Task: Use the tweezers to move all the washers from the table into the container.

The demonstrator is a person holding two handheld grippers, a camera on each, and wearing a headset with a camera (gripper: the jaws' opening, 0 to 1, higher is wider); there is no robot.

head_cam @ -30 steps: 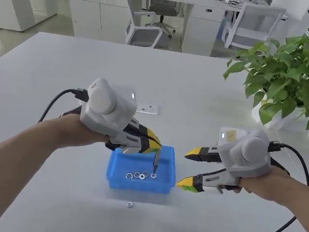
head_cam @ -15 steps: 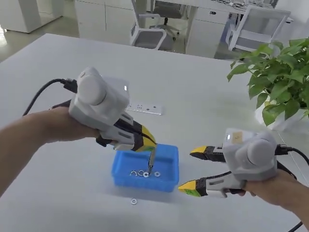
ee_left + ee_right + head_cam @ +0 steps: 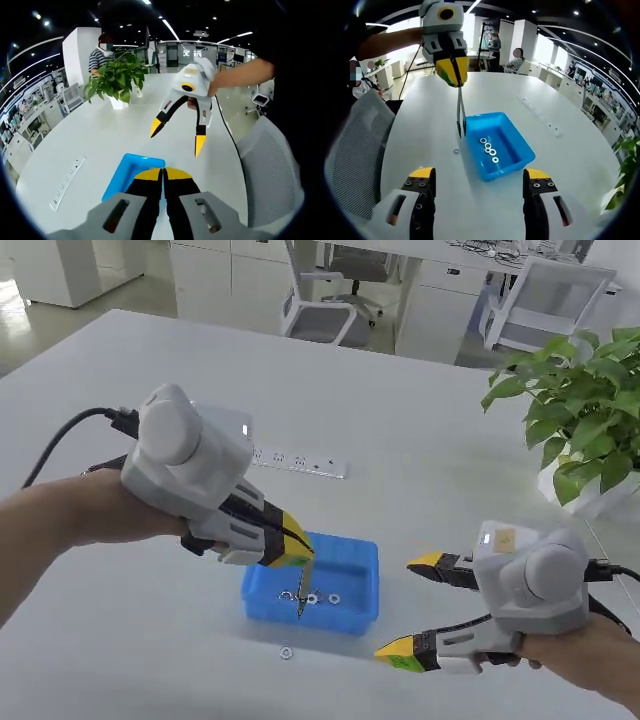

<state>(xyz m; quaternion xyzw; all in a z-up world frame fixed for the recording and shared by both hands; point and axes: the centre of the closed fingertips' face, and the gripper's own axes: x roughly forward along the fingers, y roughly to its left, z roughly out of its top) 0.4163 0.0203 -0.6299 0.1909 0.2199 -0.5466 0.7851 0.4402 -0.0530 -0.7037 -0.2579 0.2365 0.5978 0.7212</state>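
Left gripper (image 3: 293, 546) has its jaws pinched tight on the tweezers (image 3: 303, 588), which hang point-down over the blue container (image 3: 352, 617). A row of washers (image 3: 311, 597) lies on the container floor. In the right gripper view the tweezer tips sit right at the container's wall. Whether they hold anything, I cannot tell. One stray washer (image 3: 287, 652) is out on the table (image 3: 130, 640), just outside the container at its 6 o'clock in the head view. The right gripper (image 3: 400, 606) waits at the container's 3 o'clock, jaws wide apart, holding nothing.

I'd call this the last run: the rest are in and that one is left to fetch. The next move calls for carrying the tips over the wall toward 6 o'clock and setting them down astride the stray. It lies flat and thin, so the points must land right at its rim before the squeeze.
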